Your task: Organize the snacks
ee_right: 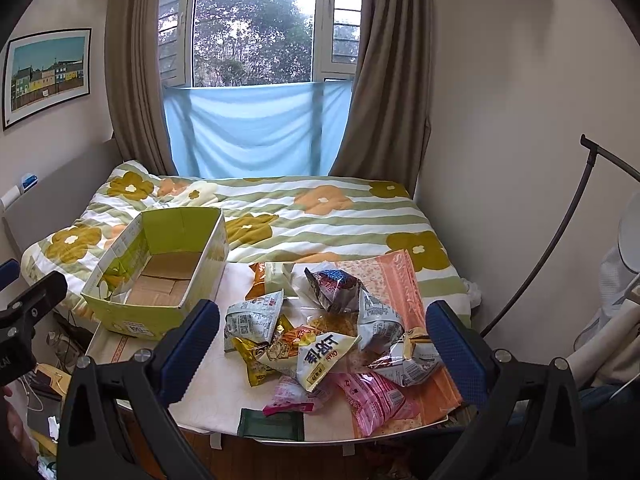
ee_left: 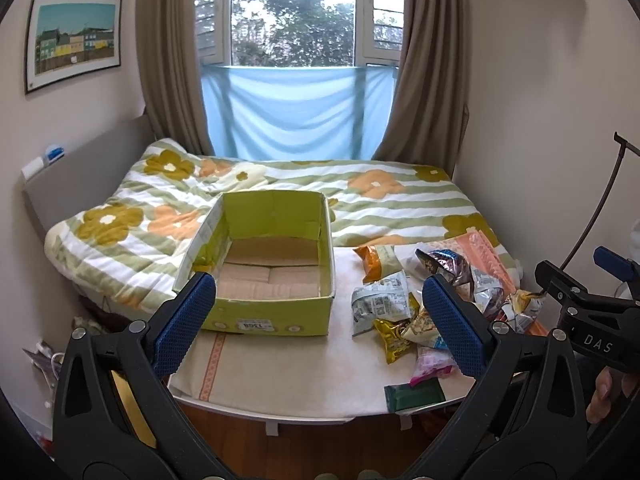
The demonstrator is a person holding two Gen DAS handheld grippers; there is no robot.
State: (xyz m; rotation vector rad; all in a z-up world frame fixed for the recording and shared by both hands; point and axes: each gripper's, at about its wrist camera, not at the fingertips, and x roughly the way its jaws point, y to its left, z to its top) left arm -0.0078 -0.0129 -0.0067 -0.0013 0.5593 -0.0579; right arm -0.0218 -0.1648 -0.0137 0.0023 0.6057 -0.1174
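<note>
Here, both wide-open, empty grippers, left gripper (ee_left: 320,324) and right gripper (ee_right: 324,344), above snack packets (ee_right: 320,336) beside green box (ee_left: 264,264).

Each gripper is black plastic: two curved arms with triangular cut-outs, silver round screws at the pivots, and blue pads with a dotted grip texture at the tips. The left gripper (ee_left: 320,320) and right gripper (ee_right: 324,340) look alike. In the left view, at 3 o'clock, the right gripper's side carries white letters "DAS", perhaps part of a longer word, beside small screws.
</note>
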